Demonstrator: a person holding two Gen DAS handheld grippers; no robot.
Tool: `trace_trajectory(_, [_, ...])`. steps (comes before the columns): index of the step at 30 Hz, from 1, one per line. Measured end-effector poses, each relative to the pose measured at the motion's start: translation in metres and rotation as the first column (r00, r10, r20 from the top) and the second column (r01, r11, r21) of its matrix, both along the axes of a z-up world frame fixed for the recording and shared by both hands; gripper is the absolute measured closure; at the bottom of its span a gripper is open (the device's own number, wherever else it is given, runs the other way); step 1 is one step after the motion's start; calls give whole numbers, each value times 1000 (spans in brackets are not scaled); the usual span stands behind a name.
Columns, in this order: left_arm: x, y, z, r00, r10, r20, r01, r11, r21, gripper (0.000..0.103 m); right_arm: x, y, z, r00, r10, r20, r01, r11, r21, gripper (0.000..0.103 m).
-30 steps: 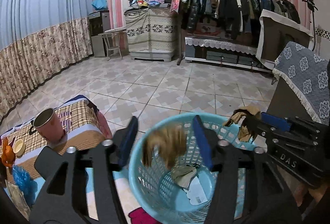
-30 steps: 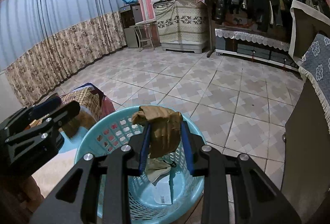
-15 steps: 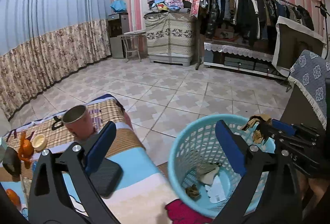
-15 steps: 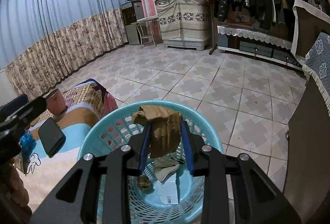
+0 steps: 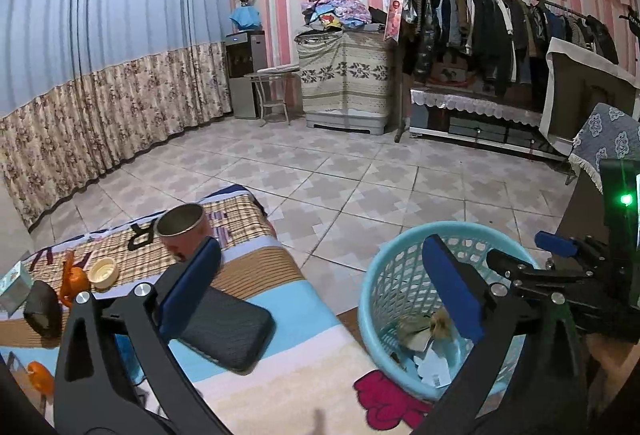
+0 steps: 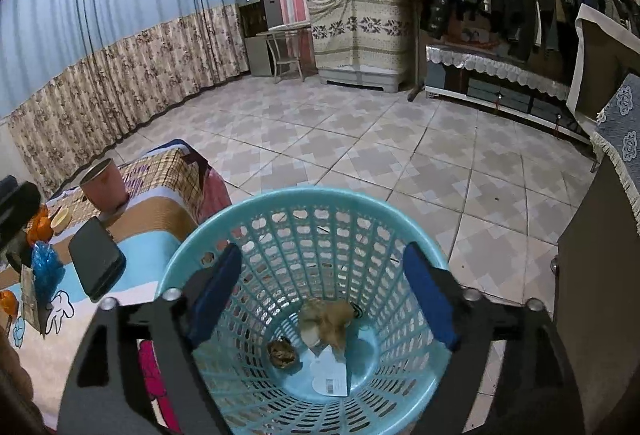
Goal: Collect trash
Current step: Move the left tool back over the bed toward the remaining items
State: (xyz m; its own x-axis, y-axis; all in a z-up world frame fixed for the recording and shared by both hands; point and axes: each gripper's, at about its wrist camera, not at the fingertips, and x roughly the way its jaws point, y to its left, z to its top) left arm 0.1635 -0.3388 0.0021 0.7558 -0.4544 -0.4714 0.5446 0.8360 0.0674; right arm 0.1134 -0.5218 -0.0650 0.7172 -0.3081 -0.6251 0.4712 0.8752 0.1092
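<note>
Here both tools (image 5: 320, 287) (image 6: 324, 295) gape empty; basket (image 6: 256, 211) trash (image 6: 326, 319) looks blurred.

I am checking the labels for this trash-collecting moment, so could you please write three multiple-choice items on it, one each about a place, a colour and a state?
1. Where does the crumpled brown paper wad lie?
A. On the striped cloth
B. At the bottom of the basket
C. Between the right gripper's fingers

2. What colour is the perforated plastic waste basket?
A. Light blue
B. Red
C. White

3. How does the right gripper stand?
A. Shut on paper
B. Shut and empty
C. Open and empty

Answers: 1 B, the crumpled brown paper wad rests on the basket floor beside a white printed slip. 2 A, the perforated plastic waste basket is light blue all round. 3 C, the right gripper has its blue pads wide apart above the basket, with nothing between them.
</note>
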Motion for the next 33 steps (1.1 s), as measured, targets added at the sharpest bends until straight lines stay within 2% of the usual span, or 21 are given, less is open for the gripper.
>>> trace_trajectory(1, [-1, 4, 1, 1000, 5, 2, -5, 1000, 0, 6, -1, 2, 0, 1000, 0, -2, 0, 1000, -2, 13])
trace_trajectory(7, [-7, 29, 9, 1000, 22, 0, -22, 1000, -13, 6, -4, 19, 5, 1000, 2, -7, -2, 1000, -15, 7])
trace_trajectory(14, [-13, 69, 10, 997, 73, 10, -73, 997, -15, 5, -6, 53, 19, 999, 36, 8, -35, 999, -41, 5])
trace_trajectory(24, [-10, 160, 8, 982, 191, 13, -190, 981, -24, 5, 3, 130, 40, 988, 134, 75, -130, 990, -47, 5])
trace_trajectory(28, [-2, 202, 6, 968, 250, 19, -250, 968, 7, 5, 14, 164, 41, 980, 179, 91, -176, 984, -41, 5])
trace_trajectory(33, [8, 254, 1, 947, 322, 8, -322, 947, 7, 5, 29, 202, 37, 970, 229, 84, -226, 973, -51, 5])
